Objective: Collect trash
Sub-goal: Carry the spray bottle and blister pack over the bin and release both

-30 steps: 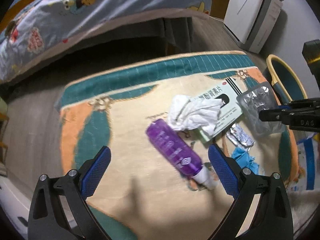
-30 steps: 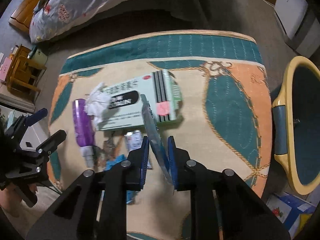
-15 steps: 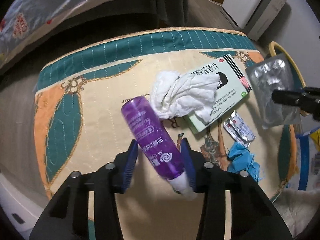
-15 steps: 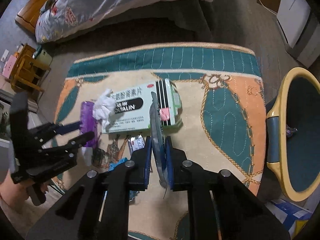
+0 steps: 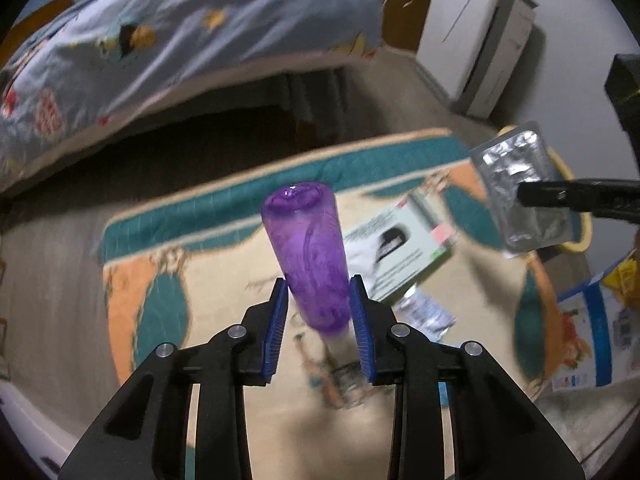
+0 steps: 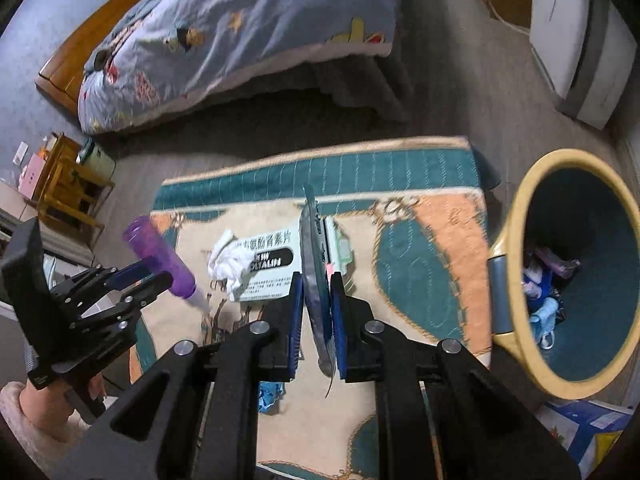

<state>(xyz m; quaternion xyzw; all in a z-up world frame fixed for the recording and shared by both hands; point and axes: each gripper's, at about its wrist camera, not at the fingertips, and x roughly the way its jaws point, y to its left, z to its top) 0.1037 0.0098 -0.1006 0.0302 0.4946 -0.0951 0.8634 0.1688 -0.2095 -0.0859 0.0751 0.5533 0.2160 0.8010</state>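
Left gripper (image 5: 318, 300): the jaws have just been closing and now pinch the translucent purple plastic bottle (image 5: 310, 256) near its capped end. The bottle is lifted clear of the rug, its base pointing up and away from the camera and its white cap toward the floor.

Right gripper (image 6: 316, 306): the jaws are pressed almost together on the silver foil blister sheet (image 6: 314, 264), held edge-on in the right wrist view. In the left wrist view the sheet (image 5: 520, 188) hangs at far right, off the floor.

On the teal, orange and cream patterned rug (image 6: 420, 248) lie a pale green medicine box (image 6: 272, 264), a crumpled white tissue (image 6: 230, 264) touching its left end, and a crumpled blue scrap (image 6: 270, 394) nearer the camera. A round yellow-rimmed bin (image 6: 516, 240) stands at the rug's right edge, with trash inside. A bed with a blue printed cover (image 6: 240, 28) occupies the far side.
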